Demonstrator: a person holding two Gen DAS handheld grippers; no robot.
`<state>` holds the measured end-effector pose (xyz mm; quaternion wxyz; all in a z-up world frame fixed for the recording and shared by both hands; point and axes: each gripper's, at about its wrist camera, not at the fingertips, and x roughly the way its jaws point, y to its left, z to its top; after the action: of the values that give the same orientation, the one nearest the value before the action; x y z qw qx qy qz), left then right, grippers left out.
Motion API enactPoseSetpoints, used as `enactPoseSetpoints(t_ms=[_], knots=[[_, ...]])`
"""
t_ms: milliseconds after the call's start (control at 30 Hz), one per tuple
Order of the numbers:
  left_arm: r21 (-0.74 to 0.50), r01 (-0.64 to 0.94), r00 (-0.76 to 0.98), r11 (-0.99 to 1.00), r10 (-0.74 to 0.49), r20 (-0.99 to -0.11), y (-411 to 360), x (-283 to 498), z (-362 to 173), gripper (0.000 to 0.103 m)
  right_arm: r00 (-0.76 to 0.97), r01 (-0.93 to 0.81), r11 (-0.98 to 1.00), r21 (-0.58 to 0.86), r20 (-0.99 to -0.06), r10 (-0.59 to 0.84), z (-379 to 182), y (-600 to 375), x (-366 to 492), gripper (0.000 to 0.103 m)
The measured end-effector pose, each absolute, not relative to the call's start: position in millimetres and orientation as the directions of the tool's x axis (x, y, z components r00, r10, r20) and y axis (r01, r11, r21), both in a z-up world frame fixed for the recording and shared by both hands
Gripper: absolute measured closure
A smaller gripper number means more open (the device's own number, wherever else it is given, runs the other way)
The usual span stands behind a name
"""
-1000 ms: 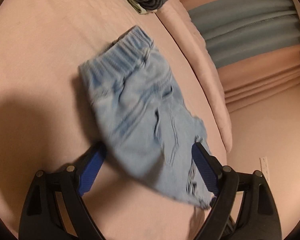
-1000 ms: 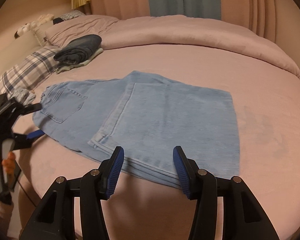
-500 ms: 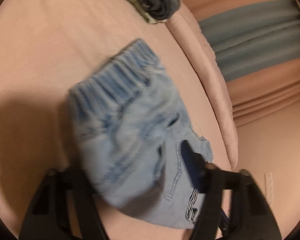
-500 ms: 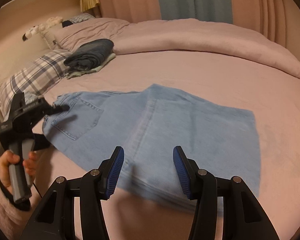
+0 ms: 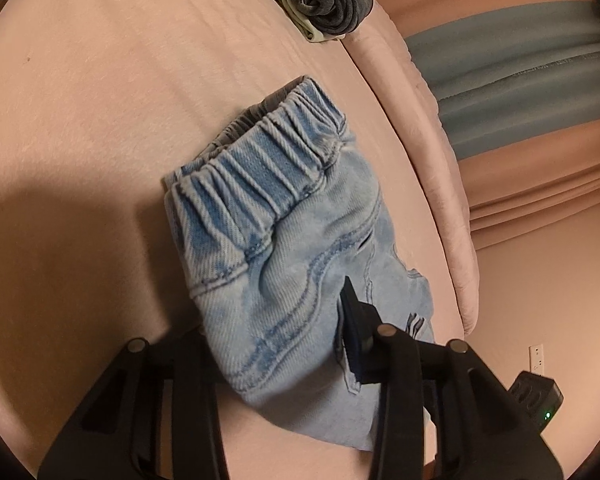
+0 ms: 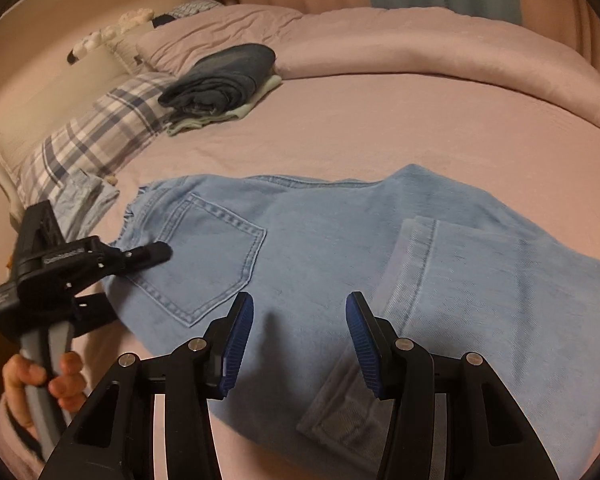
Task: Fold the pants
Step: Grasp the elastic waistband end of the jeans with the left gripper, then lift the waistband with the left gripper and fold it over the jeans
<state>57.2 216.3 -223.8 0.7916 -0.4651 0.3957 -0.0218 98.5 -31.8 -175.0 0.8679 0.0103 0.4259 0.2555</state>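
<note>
Light blue jeans [image 6: 340, 248] lie on the pink bed [image 6: 380, 120], legs folded back over themselves, back pocket up. In the left wrist view the elastic waistband [image 5: 260, 168] bunches up between the fingers of my left gripper [image 5: 276, 344]. One finger lies on top of the denim, the other under it; the jaws look closed on the waist end. The same gripper shows in the right wrist view [image 6: 140, 258] clamping the waist corner. My right gripper [image 6: 296, 344] is open and empty, just above the jeans' near edge beside the hem [image 6: 412, 264].
A stack of folded dark and pale clothes [image 6: 220, 80] sits at the back of the bed near a plaid pillow [image 6: 92, 136]. A rolled pink duvet [image 6: 440, 48] runs along the far side. Curtains [image 5: 520, 80] hang behind.
My left gripper has moved onto the waist end and closed on it, bunching the waistband. My right gripper let the folded leg down and shifted left along the near edge.
</note>
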Motion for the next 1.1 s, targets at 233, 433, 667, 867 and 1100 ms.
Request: enactPoseSetpoints(t_ms=[233, 433, 667, 867, 1100], knots=[[-0.747, -0.332, 0.680, 0.576, -0.403, -0.612, 217, 59, -223, 0.065, 0.481, -0.426, 0.893, 0.143, -0.801, 0.358, -202, -12, 119, 0.052], [-0.746, -0.334, 0.678, 0.576, -0.403, -0.614, 217, 59, -223, 0.065, 0.483, -0.452, 0.890, 0.065, -0.821, 0.305, -199, -4, 119, 0.052], [-0.723, -0.309, 0.685, 0.618, -0.383, -0.620, 209, 60, -209, 0.073, 0.478, -0.444, 0.891, 0.090, -0.818, 0.321, -199, -10, 118, 0.051], [-0.672, -0.250, 0.724, 0.697, -0.326, -0.608, 188, 56, -174, 0.078, 0.482, -0.437, 0.894, 0.099, -0.813, 0.326, -200, -11, 119, 0.051], [-0.580, -0.139, 0.755, 0.803, -0.293, -0.587, 156, 58, -140, 0.078, 0.466, -0.440, 0.891, 0.111, -0.820, 0.333, -194, -11, 122, 0.051]])
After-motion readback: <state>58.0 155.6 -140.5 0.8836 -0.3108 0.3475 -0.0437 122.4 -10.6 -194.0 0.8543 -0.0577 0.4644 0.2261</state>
